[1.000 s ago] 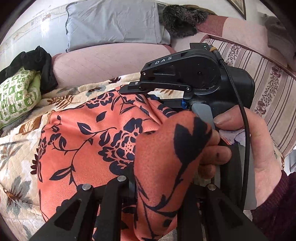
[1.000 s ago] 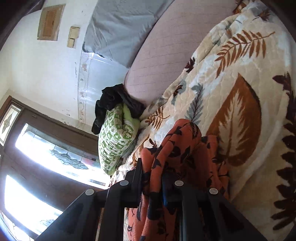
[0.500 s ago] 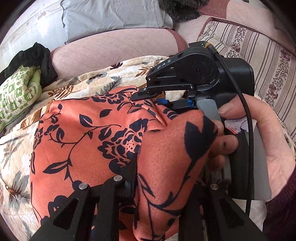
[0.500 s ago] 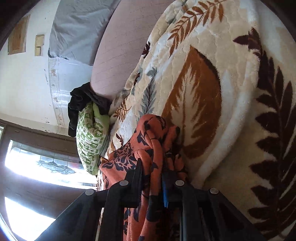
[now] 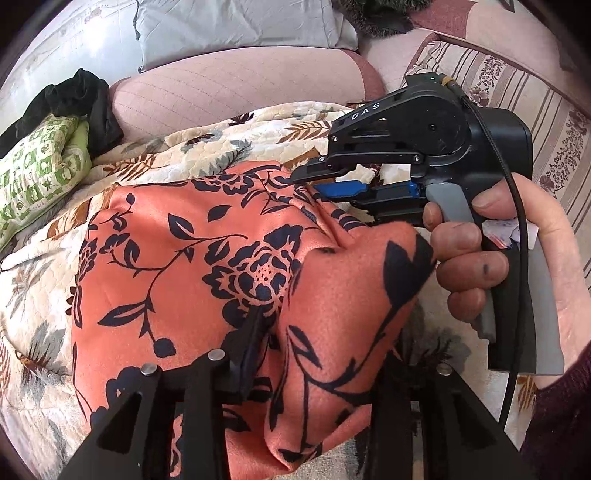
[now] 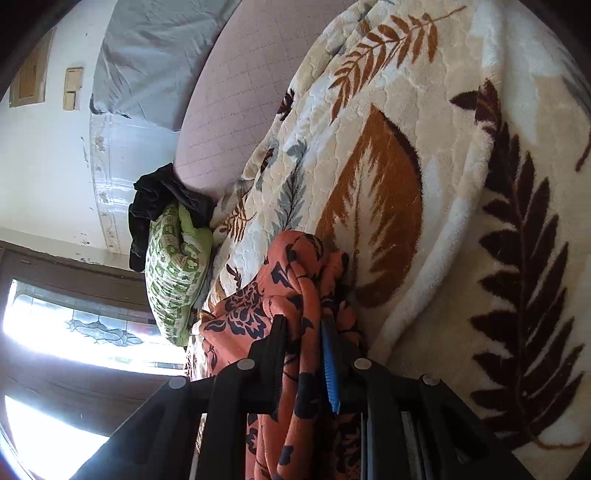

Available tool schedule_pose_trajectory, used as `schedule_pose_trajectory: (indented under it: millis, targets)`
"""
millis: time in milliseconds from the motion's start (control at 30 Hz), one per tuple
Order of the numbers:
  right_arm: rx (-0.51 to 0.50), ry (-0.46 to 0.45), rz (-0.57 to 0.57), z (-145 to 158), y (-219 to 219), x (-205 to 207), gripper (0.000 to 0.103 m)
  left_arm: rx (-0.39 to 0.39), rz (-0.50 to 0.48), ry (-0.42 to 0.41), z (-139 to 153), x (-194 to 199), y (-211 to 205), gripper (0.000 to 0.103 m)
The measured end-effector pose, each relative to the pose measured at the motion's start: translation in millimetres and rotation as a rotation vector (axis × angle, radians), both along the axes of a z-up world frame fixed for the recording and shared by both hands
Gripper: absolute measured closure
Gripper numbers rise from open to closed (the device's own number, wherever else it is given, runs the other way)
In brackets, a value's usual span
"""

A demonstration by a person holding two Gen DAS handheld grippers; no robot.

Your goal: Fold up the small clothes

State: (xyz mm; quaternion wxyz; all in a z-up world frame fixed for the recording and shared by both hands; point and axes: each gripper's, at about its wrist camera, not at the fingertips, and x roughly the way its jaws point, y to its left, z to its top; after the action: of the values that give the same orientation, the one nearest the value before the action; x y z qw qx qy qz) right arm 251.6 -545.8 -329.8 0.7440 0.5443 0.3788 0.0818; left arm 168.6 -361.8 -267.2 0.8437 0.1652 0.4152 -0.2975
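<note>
An orange cloth with a dark floral print (image 5: 192, 266) lies spread on a cream leaf-patterned blanket (image 5: 207, 155). A thick fold of it bulges up between the jaws of my left gripper (image 5: 321, 343). Those jaws are opening, and the right-hand finger is hidden under the fabric. A hand (image 5: 554, 266) holds my right gripper (image 5: 310, 181) at the cloth's far right corner. In the right wrist view, a bunched strand of the orange cloth (image 6: 240, 314) fills the narrow gap of the right gripper (image 6: 303, 328). Its jaws are just starting to open, low over the blanket (image 6: 424, 184).
A green patterned pillow (image 5: 33, 173) with a black garment (image 5: 77, 99) on it sits at the blanket's left end. Behind are a pink sofa cushion (image 5: 236, 85) and a grey pillow (image 5: 236, 26). A striped sofa arm (image 5: 535, 96) runs along the right.
My left gripper's jaws have spread apart around the fold. The orange cloth now lies flatter and wider on the blanket. The right gripper has sunk towards the blanket with the cloth corner.
</note>
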Motion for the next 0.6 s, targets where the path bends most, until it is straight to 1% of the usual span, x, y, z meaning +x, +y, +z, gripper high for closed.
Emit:
schedule_pose_trajectory:
  millis: [33,67,100,133,200,300,367,500,600]
  targets:
    - [-0.012,-0.001,-0.006,3,-2,-3,0.082,0.002,0.002,0.004,2,-2,2,0.062]
    - [-0.024,-0.005,-0.013,7,-3,-6,0.082,0.003,0.003,0.009,3,-5,4,0.056]
    - [-0.033,-0.013,-0.017,11,-5,-9,0.082,0.002,0.004,0.016,6,-8,8,0.048]
    - [-0.034,-0.026,-0.017,15,-6,-12,0.082,-0.001,0.004,0.023,8,-11,13,0.044]
    - [-0.025,-0.060,-0.004,23,-5,-18,0.082,-0.010,0.007,0.040,12,-18,25,0.031]
    - [-0.041,-0.119,0.051,37,4,-23,0.082,-0.020,0.016,0.071,15,-24,48,0.029]
    - [-0.039,-0.156,0.106,43,15,-26,0.082,-0.025,0.041,0.077,18,-25,65,0.029]
    - [-0.028,-0.184,0.217,49,41,-30,0.082,-0.037,0.109,0.043,26,-18,97,0.029]
    - [-0.069,-0.180,0.297,53,59,-37,0.082,-0.029,0.174,0.016,22,-3,114,0.029]
